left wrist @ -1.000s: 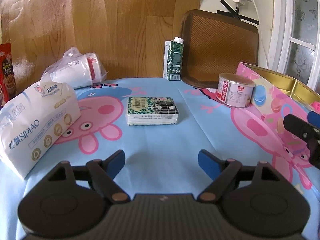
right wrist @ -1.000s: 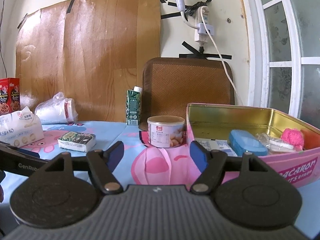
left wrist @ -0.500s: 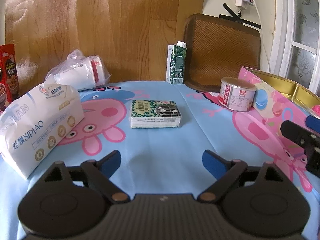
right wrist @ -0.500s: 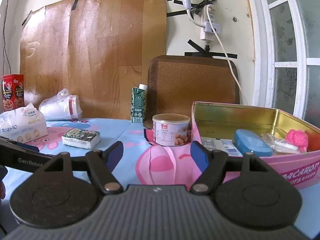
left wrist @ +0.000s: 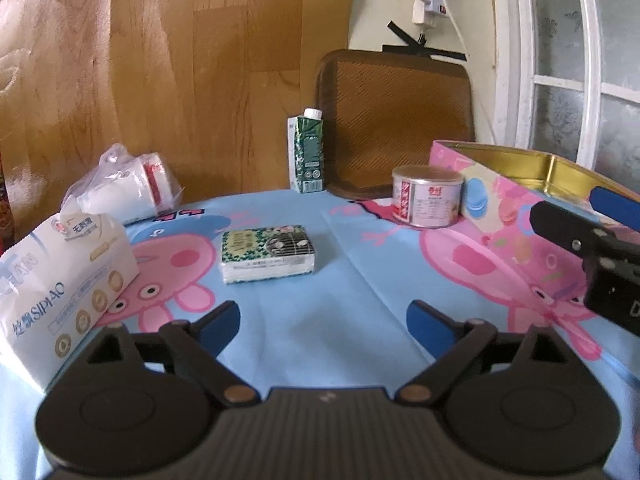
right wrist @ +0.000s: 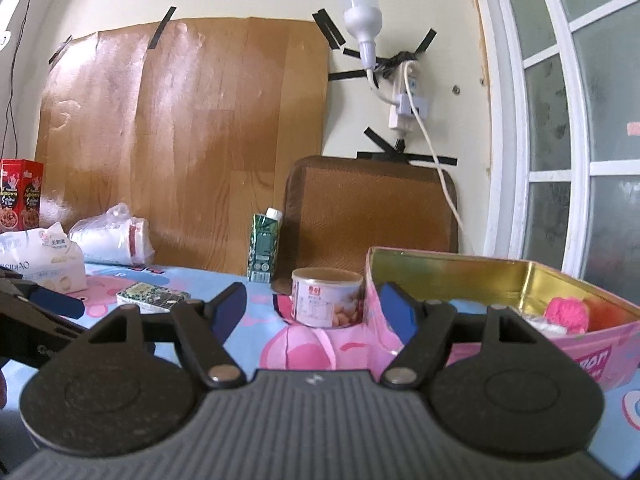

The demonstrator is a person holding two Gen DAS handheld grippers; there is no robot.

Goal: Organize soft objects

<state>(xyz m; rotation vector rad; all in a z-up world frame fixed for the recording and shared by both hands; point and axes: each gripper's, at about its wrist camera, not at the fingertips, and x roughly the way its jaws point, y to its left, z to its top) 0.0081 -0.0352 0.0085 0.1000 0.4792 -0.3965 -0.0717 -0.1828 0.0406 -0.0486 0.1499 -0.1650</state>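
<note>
A table covered by a blue cartoon-pig cloth (left wrist: pixel 320 332) fills the lower half of both views, with a wood-grain panel behind it in the upper left. At the right of the left wrist view stands an open pink tin (left wrist: pixel 504 184) with a gold interior; in the right wrist view a pink fluffy ball (right wrist: pixel 568 314) lies inside it at the right.

At the left edge of the left wrist view lies a large white tissue pack (left wrist: pixel 60 284), and above it, against the panel, a plastic-wrapped white bundle (left wrist: pixel 124 188). Near the centre lies a small green-patterned tissue packet (left wrist: pixel 268 256), flat on the cloth and touching nothing. Further back stand a green drink carton (left wrist: pixel 306 156) and, just beside the tin, a small can (left wrist: pixel 426 196).

The left gripper (left wrist: pixel 322 320), at bottom centre, has its jaws wide apart and empty, aimed at the small packet but well short of it. The right gripper (right wrist: pixel 312 312) is likewise spread and empty, facing the can and the tin's near corner.

This looks like the approach before a pick. The next move probably calls for advancing the left gripper until its fingers straddle the packet, then squeezing gently.
</note>
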